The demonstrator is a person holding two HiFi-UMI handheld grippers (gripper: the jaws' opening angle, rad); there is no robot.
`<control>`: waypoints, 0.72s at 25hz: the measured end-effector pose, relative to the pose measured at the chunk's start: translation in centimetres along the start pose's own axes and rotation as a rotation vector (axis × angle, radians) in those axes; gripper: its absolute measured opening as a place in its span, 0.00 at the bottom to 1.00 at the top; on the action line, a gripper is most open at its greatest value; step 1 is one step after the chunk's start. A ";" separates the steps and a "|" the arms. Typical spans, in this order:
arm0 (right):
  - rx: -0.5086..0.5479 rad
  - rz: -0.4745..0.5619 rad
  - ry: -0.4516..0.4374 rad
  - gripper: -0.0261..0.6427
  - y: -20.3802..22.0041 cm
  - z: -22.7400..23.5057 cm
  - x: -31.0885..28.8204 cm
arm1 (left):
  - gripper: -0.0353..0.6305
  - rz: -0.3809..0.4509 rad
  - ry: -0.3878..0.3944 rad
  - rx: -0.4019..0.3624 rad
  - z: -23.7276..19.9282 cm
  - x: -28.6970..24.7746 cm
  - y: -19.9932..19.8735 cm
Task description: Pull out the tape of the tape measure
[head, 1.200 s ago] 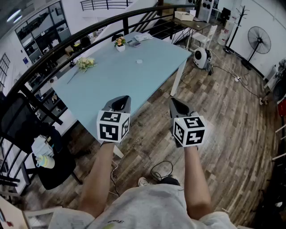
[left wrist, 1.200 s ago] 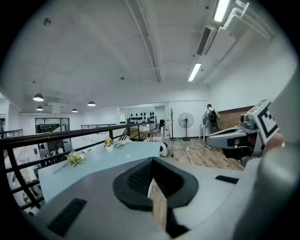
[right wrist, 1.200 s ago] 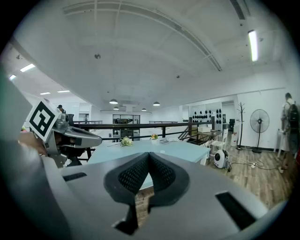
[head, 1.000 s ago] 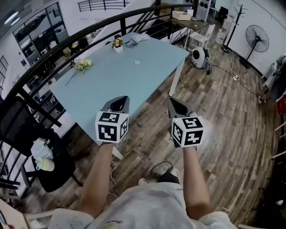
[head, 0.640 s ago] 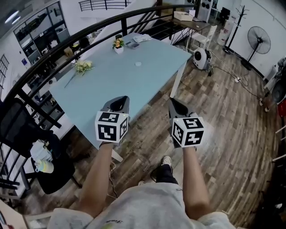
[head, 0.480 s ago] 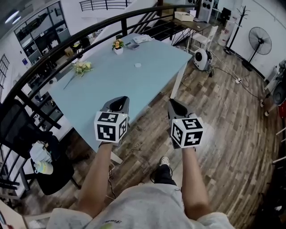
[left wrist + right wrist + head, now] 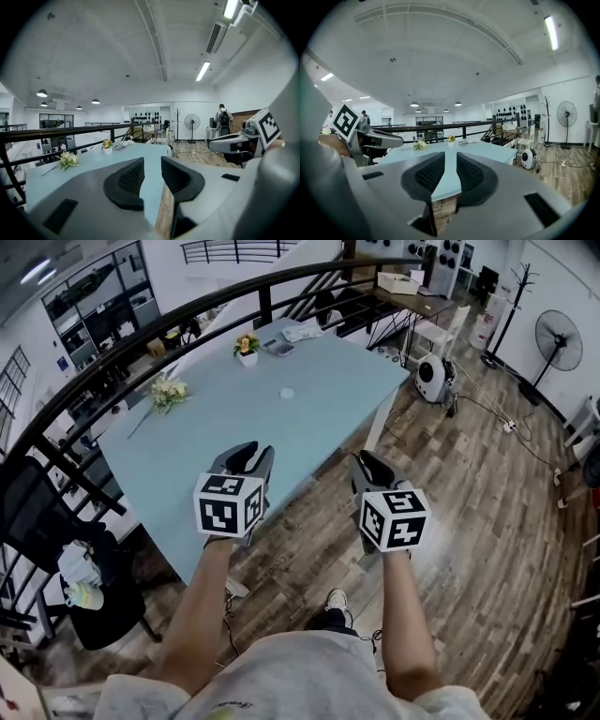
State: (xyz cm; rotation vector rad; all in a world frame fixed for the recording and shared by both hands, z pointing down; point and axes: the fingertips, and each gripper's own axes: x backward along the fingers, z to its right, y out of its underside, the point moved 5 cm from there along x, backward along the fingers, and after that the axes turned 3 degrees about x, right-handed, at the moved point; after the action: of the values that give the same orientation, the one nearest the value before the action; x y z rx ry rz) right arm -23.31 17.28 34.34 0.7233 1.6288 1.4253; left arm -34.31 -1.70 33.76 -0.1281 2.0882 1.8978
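Observation:
A small pale round object [image 7: 286,393] lies on the light blue table [image 7: 225,432]; it is too small to tell whether it is the tape measure. My left gripper [image 7: 246,458] hovers over the table's near edge, well short of that object. My right gripper [image 7: 367,466] hangs beside it over the wooden floor, just off the table's edge. Both sets of jaws have just been opening and now stand slightly apart with nothing between them, as the left gripper view [image 7: 152,171] and the right gripper view [image 7: 450,171] show.
A bunch of flowers [image 7: 169,390] and a small flower pot [image 7: 247,345] sit on the table's far side. A dark railing [image 7: 112,367] runs behind it. A black chair [image 7: 52,549] stands at the left, a white appliance [image 7: 433,379] and a fan [image 7: 558,334] at the right.
Both grippers have moved forward toward the table as the person steps closer. Their jaws, shut before, now show a narrow gap.

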 end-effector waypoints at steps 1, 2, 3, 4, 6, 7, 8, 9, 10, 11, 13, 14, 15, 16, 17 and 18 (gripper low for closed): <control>0.000 0.000 -0.006 0.13 -0.2 0.8 -0.4 | 0.23 0.001 -0.007 0.001 0.1 -0.7 -0.3; 0.000 0.000 -0.012 0.14 -0.3 1.6 -0.8 | 0.24 0.002 -0.014 0.002 0.3 -1.3 -0.6; -0.001 0.001 -0.018 0.16 -0.5 2.4 -1.1 | 0.25 0.004 -0.022 0.004 0.4 -2.0 -0.9; -0.002 0.003 -0.025 0.17 -0.7 3.2 -1.5 | 0.26 0.007 -0.029 0.008 0.5 -2.7 -1.2; -0.002 0.005 -0.041 0.21 -1.1 4.8 -2.3 | 0.28 0.011 -0.044 0.015 0.9 -4.0 -1.8; -0.002 0.006 -0.047 0.22 -1.2 5.6 -2.6 | 0.29 0.010 -0.051 0.016 1.1 -4.6 -2.0; -0.001 0.008 -0.053 0.25 -1.3 6.3 -3.0 | 0.30 0.007 -0.057 0.016 1.4 -5.2 -2.2; -0.001 0.009 -0.058 0.27 -1.4 7.1 -3.3 | 0.31 0.003 -0.062 0.014 1.6 -5.9 -2.3; -0.001 0.010 -0.065 0.28 -1.6 7.8 -3.6 | 0.32 -0.002 -0.067 0.013 1.9 -6.5 -2.5; -0.002 0.011 -0.073 0.29 -1.7 8.5 -3.8 | 0.32 -0.006 -0.073 0.013 2.2 -7.1 -2.6; -0.003 0.012 -0.089 0.31 -1.9 9.8 -4.4 | 0.33 -0.013 -0.090 0.016 2.6 -8.0 -3.0; -0.004 0.012 -0.095 0.32 -2.0 10.4 -4.6 | 0.33 -0.014 -0.098 0.016 2.8 -8.4 -3.2; -0.005 0.013 -0.098 0.33 -2.0 11.0 -4.8 | 0.33 -0.014 -0.105 0.015 3.0 -8.7 -3.4; -0.009 0.014 -0.101 0.33 -2.1 11.6 -5.1 | 0.33 -0.014 -0.111 0.013 3.1 -9.1 -3.6; -0.013 0.015 -0.106 0.33 -2.1 12.1 -5.3 | 0.34 -0.014 -0.118 0.010 3.3 -9.5 -3.7; -0.015 0.015 -0.112 0.33 -2.1 12.5 -5.6 | 0.34 -0.014 -0.126 0.008 3.3 -9.8 -3.9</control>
State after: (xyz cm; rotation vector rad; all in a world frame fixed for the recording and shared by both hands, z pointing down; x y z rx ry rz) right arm -9.53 18.29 33.36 0.7938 1.5278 1.3816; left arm -23.43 -0.30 32.68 -0.0205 2.0067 1.8396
